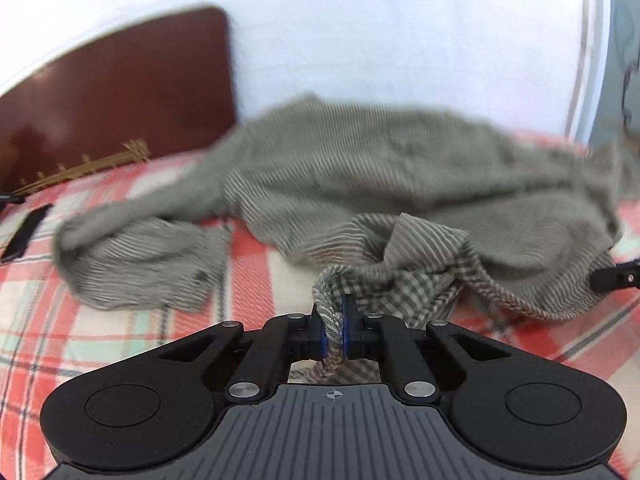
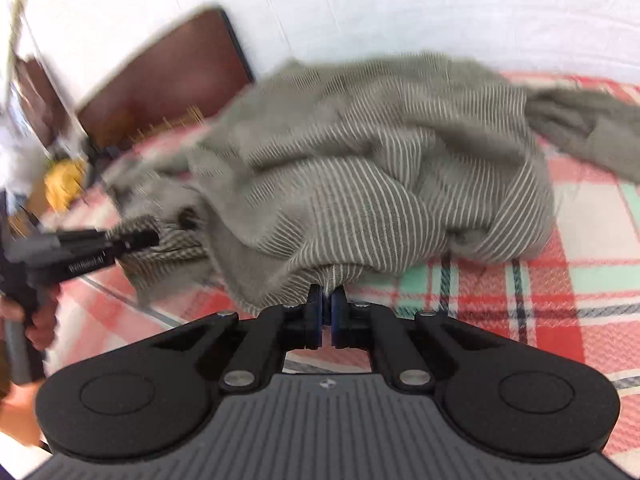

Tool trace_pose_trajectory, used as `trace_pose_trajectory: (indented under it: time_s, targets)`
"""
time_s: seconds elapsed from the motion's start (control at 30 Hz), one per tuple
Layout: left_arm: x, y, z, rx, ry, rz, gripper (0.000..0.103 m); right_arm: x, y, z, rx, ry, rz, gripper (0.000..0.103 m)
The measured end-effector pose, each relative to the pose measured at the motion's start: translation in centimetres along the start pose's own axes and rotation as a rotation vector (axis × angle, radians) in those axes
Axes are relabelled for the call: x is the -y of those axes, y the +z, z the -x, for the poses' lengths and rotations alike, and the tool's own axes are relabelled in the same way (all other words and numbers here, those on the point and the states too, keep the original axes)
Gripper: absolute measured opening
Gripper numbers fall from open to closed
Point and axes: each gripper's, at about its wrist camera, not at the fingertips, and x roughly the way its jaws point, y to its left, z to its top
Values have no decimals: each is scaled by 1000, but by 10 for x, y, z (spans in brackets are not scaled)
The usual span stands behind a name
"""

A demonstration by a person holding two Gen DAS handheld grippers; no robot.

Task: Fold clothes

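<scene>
A grey-green garment with thin white stripes (image 1: pixel 360 168) lies crumpled across a red, white and mint plaid bedspread (image 1: pixel 100 328). My left gripper (image 1: pixel 334 320) is shut on a bunched hem of it, the cloth pinched between the blue pads. In the right wrist view the same garment (image 2: pixel 380 168) is heaped in the middle, and my right gripper (image 2: pixel 326 304) is shut on its near edge. The left gripper (image 2: pixel 132 240) shows at the left of that view, clamped on cloth. The right gripper's tip (image 1: pixel 616 276) peeks in at the right edge of the left view.
A dark brown headboard (image 1: pixel 120 100) stands behind the bed against a white wall (image 1: pixel 400 32). A dark flat object (image 1: pixel 24 236) lies on the bedspread at the left. A person's hand (image 2: pixel 36 320) holds the left gripper's handle. Something yellow (image 2: pixel 64 184) sits beside the bed.
</scene>
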Motion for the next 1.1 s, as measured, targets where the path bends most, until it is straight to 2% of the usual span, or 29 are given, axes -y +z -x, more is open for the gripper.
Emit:
trace_pose_trajectory:
  time_s: [0.1,0.23,0.3,0.37,0.4,0.43,0.47,0.53,0.6,0.67,0.7,0.77,0.8,0.9,1.0,1.1]
  targets:
    - [-17,3,37,77,9,54,2,-11,11,41,82,74,-4,4]
    - [-33,-6,82,131,26,106,2,-30,22,80,193,137,28,4]
    - [-38,-16,97,127,30,116,2,-39,24,91,228,163,46,4]
    - [-38,-28,101,90,34,106,6,-45,22,89,219,180,53,4]
    - [-37,-34,101,64,31,92,6,-48,21,87,212,189,56,4]
    - [-34,-40,99,41,35,76,20,-51,20,86,206,197,59,4]
    - [-29,-46,96,19,42,59,27,-52,18,81,193,202,57,4]
    - [-16,-53,92,-2,40,-9,28,-52,17,77,173,209,39,4]
    - [-1,-54,88,8,15,-83,37,-54,20,76,165,213,29,4]
    - [18,-50,81,35,-16,-137,58,-58,28,81,190,214,36,4]
    - [28,-48,76,51,-29,-157,61,-61,31,82,200,220,43,4]
    - [48,-42,65,80,-41,-209,64,-67,37,84,218,236,58,4]
    - [59,-40,59,95,-30,-236,65,-70,40,85,227,245,66,4]
    - [90,-34,41,145,37,-296,74,-79,49,88,254,269,88,4]
    - [105,-26,27,184,110,-272,74,-89,58,91,281,293,111,4]
    - [98,-15,16,179,132,-208,74,-98,67,95,308,317,133,4]
